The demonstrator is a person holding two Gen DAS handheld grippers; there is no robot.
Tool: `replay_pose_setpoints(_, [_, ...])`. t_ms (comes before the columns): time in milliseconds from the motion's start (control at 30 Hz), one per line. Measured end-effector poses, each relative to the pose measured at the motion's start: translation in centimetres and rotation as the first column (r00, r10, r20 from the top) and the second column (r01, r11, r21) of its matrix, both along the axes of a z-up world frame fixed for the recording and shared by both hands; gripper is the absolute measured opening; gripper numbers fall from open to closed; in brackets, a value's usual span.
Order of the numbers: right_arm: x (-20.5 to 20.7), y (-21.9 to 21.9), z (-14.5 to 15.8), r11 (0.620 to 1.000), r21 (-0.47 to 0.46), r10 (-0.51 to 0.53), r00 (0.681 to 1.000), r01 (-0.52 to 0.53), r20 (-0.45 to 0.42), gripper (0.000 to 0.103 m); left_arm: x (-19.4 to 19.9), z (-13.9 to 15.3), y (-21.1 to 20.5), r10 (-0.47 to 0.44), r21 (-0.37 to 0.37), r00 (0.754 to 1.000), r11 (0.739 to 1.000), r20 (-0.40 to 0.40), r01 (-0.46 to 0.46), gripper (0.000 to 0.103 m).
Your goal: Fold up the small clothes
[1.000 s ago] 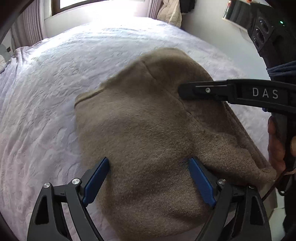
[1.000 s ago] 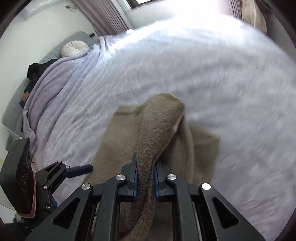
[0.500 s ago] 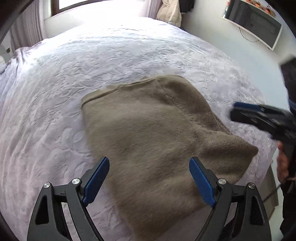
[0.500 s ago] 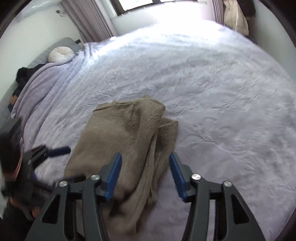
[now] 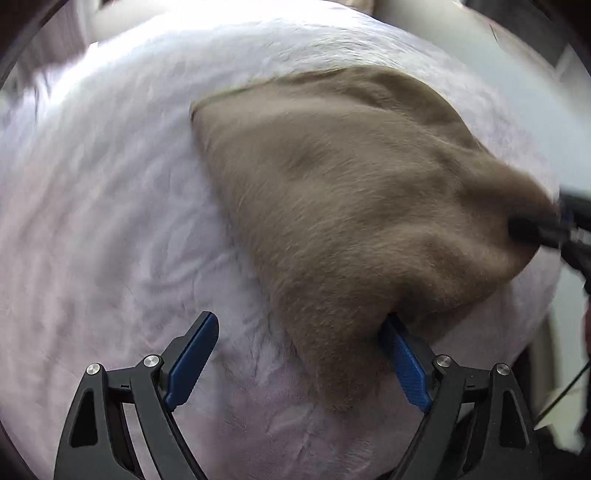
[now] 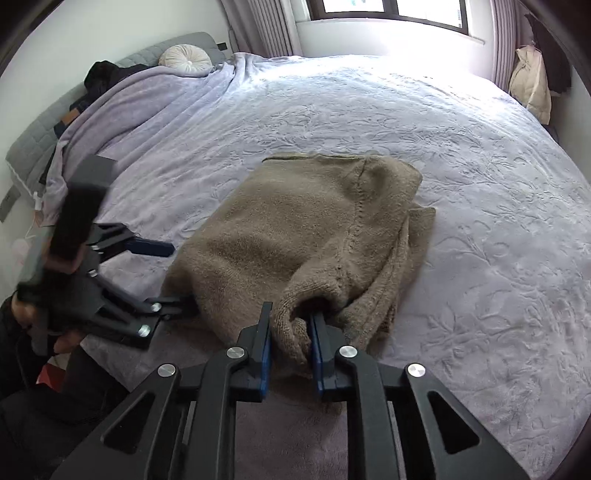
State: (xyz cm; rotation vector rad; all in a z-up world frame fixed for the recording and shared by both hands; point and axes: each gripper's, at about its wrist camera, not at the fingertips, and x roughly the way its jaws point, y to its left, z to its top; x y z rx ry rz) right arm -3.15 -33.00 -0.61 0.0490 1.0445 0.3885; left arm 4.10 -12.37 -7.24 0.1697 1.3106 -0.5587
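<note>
A brown knit sweater (image 6: 295,236) lies folded over on the lilac bed cover (image 6: 369,110). My right gripper (image 6: 291,314) is at its near edge; the jaws are closing, with a bunched roll of the knit between the blue pads, which press on it. In the left wrist view the sweater (image 5: 351,206) fills the upper right. My left gripper (image 5: 300,319) stands wide open over its near corner, the right finger (image 5: 402,350) tucked against the cloth's edge. The right wrist view shows that left gripper (image 6: 177,275) at the sweater's left side. The blurred right gripper (image 5: 535,225) is at the sweater's far right tip.
A round cushion (image 6: 186,59) and dark clothes (image 6: 107,72) lie by the grey headboard (image 6: 33,144) at the far left. A window (image 6: 388,7) and curtains stand behind the bed, a cream garment (image 6: 530,81) at the right. A hand (image 6: 26,314) holds the left tool.
My right gripper let go of the raised fold, drew back towards the near edge and closed on a roll of the sweater. My left gripper shifted towards the sweater's near-left corner, still open.
</note>
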Motion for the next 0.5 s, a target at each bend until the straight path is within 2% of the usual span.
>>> replay_pose_setpoints(67, [-0.9, -1.0, -0.9, 0.999, -0.024, -0.029, 0.999, 0.029, -0.034, 0.018, -0.4, 0.0, 1.4, 0.027, -0.046, 0.999, 0.999, -0.025, -0.028, 0.089])
replay_pose_setpoints(167, [-1.6, -2.7, -3.4, 0.997, -0.018, -0.075, 0.989, 0.073, -0.131, 0.018, -1.3, 1.5, 1.6, -0.006, -0.049, 1.0, 0.999, 0.017, 0.007, 0.089])
replay_pose_setpoints(233, [-1.7, -3.5, -2.5, 0.996, 0.009, -0.089, 0.988, 0.091, -0.126, 0.02, -1.4, 3.6, 1.5, -0.02, -0.062, 0.997, 0.998, 0.074, 0.025, 0.089])
replay_pose_setpoints(267, [-1.7, -3.7, -1.4, 0.995, 0.011, -0.097, 0.989, 0.099, -0.112, 0.022, -1.1, 5.1, 1.4, -0.021, -0.092, 0.994, 0.995, 0.105, 0.031, 0.089])
replay_pose_setpoints(300, [-1.7, -3.9, -0.2, 0.994, 0.005, -0.105, 0.991, 0.106, -0.077, 0.03, -0.9, 6.5, 1.2, -0.015, -0.121, 0.991, 0.992, 0.13, 0.031, 0.089])
replay_pose_setpoints(367, [-1.7, -3.9, 2.7, 0.993, -0.026, -0.11, 0.993, 0.111, 0.032, 0.054, -0.2, 8.5, 0.5, -0.001, -0.177, 0.985, 0.984, 0.173, 0.032, 0.089])
replay_pose_setpoints(400, [-1.6, -3.6, 3.9, 0.993, -0.04, -0.105, 0.991, 0.108, 0.087, 0.073, 0.5, 9.1, -0.3, 0.011, -0.196, 0.981, 0.98, 0.194, 0.028, 0.089])
replay_pose_setpoints(433, [-1.6, -3.2, 4.9, 0.994, -0.043, -0.09, 0.986, 0.097, 0.14, 0.081, 1.3, 9.2, -1.1, 0.023, -0.198, 0.979, 0.98, 0.201, 0.018, 0.089])
replay_pose_setpoints(500, [-1.0, -2.1, 5.8, 0.999, -0.034, -0.028, 0.977, 0.037, 0.213, 0.081, 2.6, 8.0, -3.1, 0.029, -0.174, 0.981, 0.985, 0.19, 0.005, 0.089])
